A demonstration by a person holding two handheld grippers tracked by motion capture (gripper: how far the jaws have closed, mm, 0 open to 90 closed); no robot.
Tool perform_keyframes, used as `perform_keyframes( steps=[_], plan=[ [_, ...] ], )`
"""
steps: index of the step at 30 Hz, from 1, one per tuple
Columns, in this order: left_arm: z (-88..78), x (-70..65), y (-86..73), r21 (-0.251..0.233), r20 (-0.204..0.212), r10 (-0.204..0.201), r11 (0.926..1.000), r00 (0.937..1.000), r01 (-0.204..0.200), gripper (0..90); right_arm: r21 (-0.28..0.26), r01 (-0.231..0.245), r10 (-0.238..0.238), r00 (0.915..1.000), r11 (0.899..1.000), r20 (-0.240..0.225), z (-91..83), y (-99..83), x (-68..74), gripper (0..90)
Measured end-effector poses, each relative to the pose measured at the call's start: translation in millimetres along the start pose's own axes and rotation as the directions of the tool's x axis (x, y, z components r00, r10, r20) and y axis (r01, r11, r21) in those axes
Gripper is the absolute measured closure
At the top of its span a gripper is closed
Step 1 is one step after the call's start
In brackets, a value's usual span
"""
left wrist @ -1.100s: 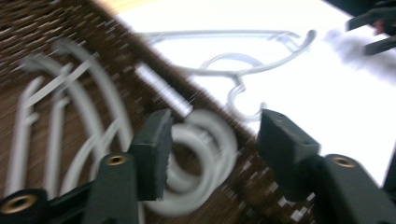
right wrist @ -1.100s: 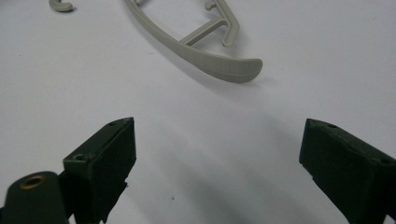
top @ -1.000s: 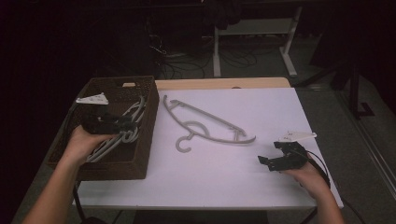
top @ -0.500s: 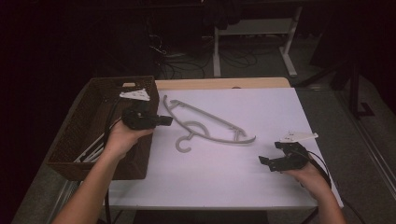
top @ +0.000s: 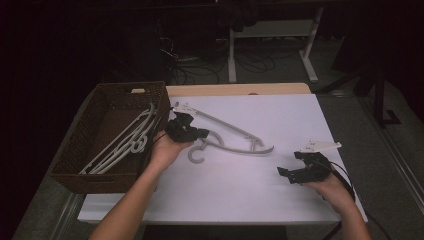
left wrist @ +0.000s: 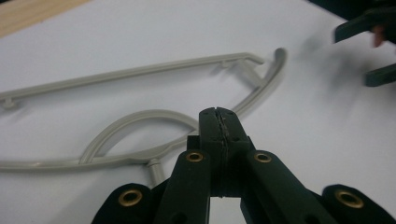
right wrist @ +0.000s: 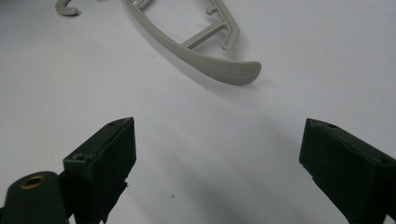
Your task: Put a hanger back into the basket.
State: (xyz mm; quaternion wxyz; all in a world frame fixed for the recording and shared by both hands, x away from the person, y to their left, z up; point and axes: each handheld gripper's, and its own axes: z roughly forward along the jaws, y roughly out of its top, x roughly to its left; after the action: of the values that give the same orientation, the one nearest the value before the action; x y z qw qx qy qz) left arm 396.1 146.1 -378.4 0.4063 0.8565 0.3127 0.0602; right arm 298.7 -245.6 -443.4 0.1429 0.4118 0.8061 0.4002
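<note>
You had no writing, label, brand, number or sign to read anywhere: the grey hanger [top: 235, 135] on the white table [top: 280, 190], the wicker basket [top: 107, 97] and both sets of black jaws carried none that showed

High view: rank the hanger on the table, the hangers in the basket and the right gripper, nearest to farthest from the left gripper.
1. Hanger on the table, just right of the left gripper.
2. Hangers in the basket, to its left.
3. Right gripper, across the table's right.
</note>
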Motion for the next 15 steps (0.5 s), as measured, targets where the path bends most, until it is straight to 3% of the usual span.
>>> perform_keyframes(
  steps=[2,5,8,15],
  plan=[
    [9.0,2.1,-3.7,0.015,-0.02,0.001,0.9999,0.9998,0.0,90.0,0.0,-0.002,0.002,1.0,1.0,-0.001,-0.4,-0.1,-0.3,10.7],
    [21.8,7.5,-10.7,0.022,-0.012,-0.031,0.9993,0.9994,0.032,90.0,-0.001,-0.005,0.005,1.0,1.0,-0.001,-0.9,-0.5,-1.0,10.7],
    [33.8,14.1,-19.7,0.048,-0.042,-0.047,0.9977,0.998,0.049,90.0,0.0,-0.003,0.003,1.0,1.0,0.0,-0.7,-0.5,-1.4,10.7],
    [46.3,26.1,-35.5,0.066,-0.098,-0.072,0.9947,0.9926,0.079,90.0,0.002,-0.003,0.003,1.0,1.0,0.0,0.0,-0.6,-1.6,10.7]
  ],
)
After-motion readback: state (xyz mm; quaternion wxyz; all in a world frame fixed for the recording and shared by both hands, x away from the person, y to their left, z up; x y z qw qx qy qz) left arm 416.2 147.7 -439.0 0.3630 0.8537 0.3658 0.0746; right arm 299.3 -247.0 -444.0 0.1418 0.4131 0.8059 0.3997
